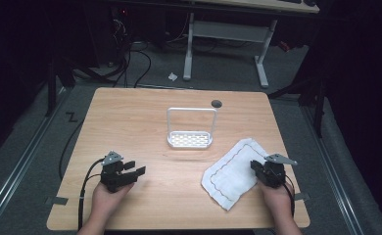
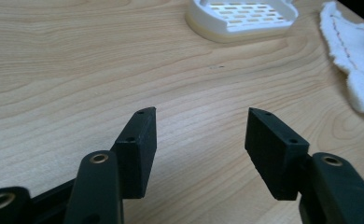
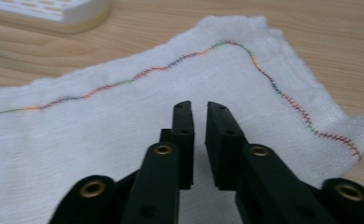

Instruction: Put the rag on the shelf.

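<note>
A white cloth (image 1: 230, 174) with a multicoloured stitched border lies flat on the wooden table (image 1: 145, 107) at the front right. My right gripper (image 1: 254, 165) hovers over the cloth's right part, jaws shut with only a slit between them and nothing in it; in the right gripper view the right gripper (image 3: 199, 106) points across the cloth (image 3: 101, 130). My left gripper (image 1: 135, 169) rests at the front left, open and holding nothing. In the left gripper view the left gripper (image 2: 201, 114) faces bare wood, with the cloth (image 2: 357, 56) at the far right edge.
A white slotted tray with a tall wire handle (image 1: 190, 139) stands mid-table, behind the cloth; the tray (image 2: 241, 16) also appears ahead of the left gripper. A small dark round disc (image 1: 216, 103) sits near the far edge. Desk legs and cables lie beyond the table.
</note>
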A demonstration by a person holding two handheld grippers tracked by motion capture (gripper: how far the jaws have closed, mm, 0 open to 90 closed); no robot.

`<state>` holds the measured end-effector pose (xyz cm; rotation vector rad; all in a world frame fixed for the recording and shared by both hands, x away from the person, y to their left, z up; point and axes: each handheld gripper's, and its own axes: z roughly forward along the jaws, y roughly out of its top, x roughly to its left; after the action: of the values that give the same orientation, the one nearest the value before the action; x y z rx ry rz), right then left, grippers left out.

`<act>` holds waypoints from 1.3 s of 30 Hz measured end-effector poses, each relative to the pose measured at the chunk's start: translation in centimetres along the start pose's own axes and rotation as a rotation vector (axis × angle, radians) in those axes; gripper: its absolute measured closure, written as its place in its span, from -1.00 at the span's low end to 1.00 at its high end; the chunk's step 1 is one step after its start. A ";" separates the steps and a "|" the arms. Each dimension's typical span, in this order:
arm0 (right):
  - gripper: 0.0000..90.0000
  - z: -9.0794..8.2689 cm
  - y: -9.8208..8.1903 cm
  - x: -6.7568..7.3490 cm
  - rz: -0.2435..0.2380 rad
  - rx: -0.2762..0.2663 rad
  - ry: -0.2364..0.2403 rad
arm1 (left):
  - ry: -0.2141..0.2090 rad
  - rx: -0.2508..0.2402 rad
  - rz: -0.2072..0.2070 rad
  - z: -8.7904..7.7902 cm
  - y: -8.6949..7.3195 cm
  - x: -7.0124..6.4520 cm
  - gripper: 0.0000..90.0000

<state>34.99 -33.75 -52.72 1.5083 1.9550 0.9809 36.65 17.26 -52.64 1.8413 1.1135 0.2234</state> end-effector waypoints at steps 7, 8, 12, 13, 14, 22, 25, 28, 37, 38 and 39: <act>1.00 1.2 0.1 0.0 -0.025 0.042 0.030 | -0.031 0.012 0.022 0.0 0.0 -1.0 0.42; 1.00 1.2 0.1 0.2 -0.029 0.042 0.044 | -0.037 0.017 0.032 0.1 0.0 -1.1 0.46; 1.00 1.4 0.0 2.2 -0.091 0.043 0.094 | -0.063 0.046 0.056 0.7 0.0 -2.1 0.60; 1.00 1.5 0.0 2.6 -0.099 0.040 0.107 | -0.076 0.050 0.063 0.8 0.0 -2.6 0.63; 1.00 1.6 0.0 3.4 -0.114 0.036 0.128 | -0.083 0.053 0.075 1.0 0.0 -3.0 0.65; 1.00 1.7 -0.1 7.6 -0.217 0.052 0.213 | -0.160 0.076 0.166 2.3 -0.2 -6.9 0.79; 1.00 1.7 -0.3 8.8 -0.227 0.051 0.247 | -0.169 0.095 0.201 3.0 -0.3 -7.9 0.86; 1.00 1.7 -0.4 10.0 -0.250 0.055 0.274 | -0.184 0.106 0.212 3.6 -0.4 -8.6 0.87; 0.98 -1.4 -0.7 9.0 -0.212 -0.051 0.224 | -0.224 0.137 0.282 5.6 0.2 -10.5 0.92; 0.98 -1.6 -1.0 8.6 -0.202 -0.048 0.215 | -0.231 0.141 0.284 5.9 0.2 -10.6 0.92; 0.98 -1.7 -1.2 8.2 -0.192 -0.042 0.209 | -0.239 0.149 0.290 6.1 0.2 -10.8 0.92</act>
<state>30.75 -26.43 -52.15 1.2102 2.1621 1.1240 34.05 5.14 -52.70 2.0984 0.7139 0.0849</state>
